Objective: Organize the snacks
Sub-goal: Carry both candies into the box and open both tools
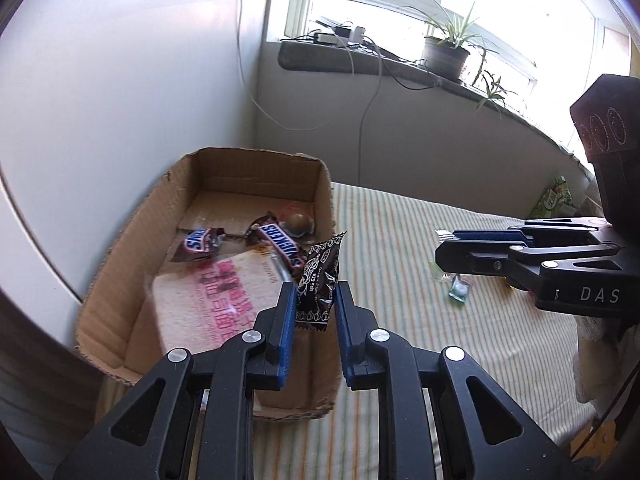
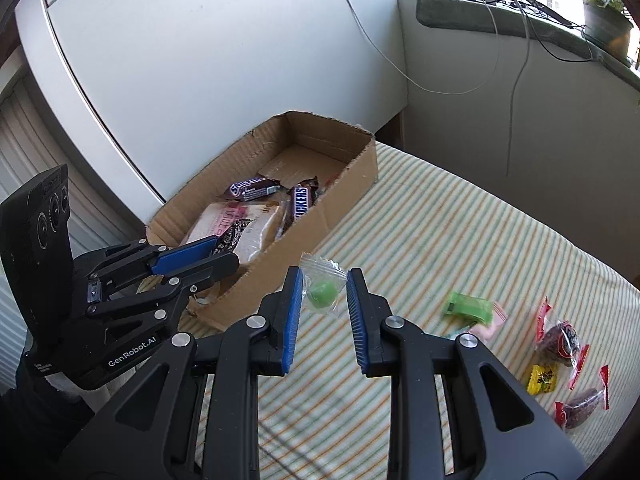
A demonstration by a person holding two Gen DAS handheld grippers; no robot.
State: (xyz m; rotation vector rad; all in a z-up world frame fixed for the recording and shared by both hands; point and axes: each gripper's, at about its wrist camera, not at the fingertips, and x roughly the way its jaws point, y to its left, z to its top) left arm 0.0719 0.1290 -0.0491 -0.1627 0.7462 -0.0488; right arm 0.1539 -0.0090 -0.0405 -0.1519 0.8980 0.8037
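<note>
The left tool (image 1: 316,294) holds a dark brown sachet (image 1: 320,280) printed with white figures, clamped by its lower half between the blue ribbed pads; the sachet stands upright above the near right corner of the cardboard box (image 1: 120,280). The right tool (image 2: 323,294) holds a clear crinkled wrapper with a round green candy (image 2: 322,292) inside, gripped at both side edges, over the striped cloth just beside the box's long wall.

The box is open-topped corrugated card with torn upper edges. Inside lie two glossy brown Snickers bars (image 1: 280,242), a flat pale packet with pink print (image 1: 208,304) and a round brownish sweet in clear wrap (image 1: 298,222). The cloth (image 2: 440,240) is woven, with thin green and orange stripes on cream.

Loose on the cloth, well apart from the box: a green packet (image 2: 470,306), a small yellow packet (image 2: 542,378) and two clear red-ended packs of dark fruit (image 2: 560,342).

Both tools are black with silver pivot pins and point obliquely downward. In the right wrist view the left tool reaches over the box's near end
</note>
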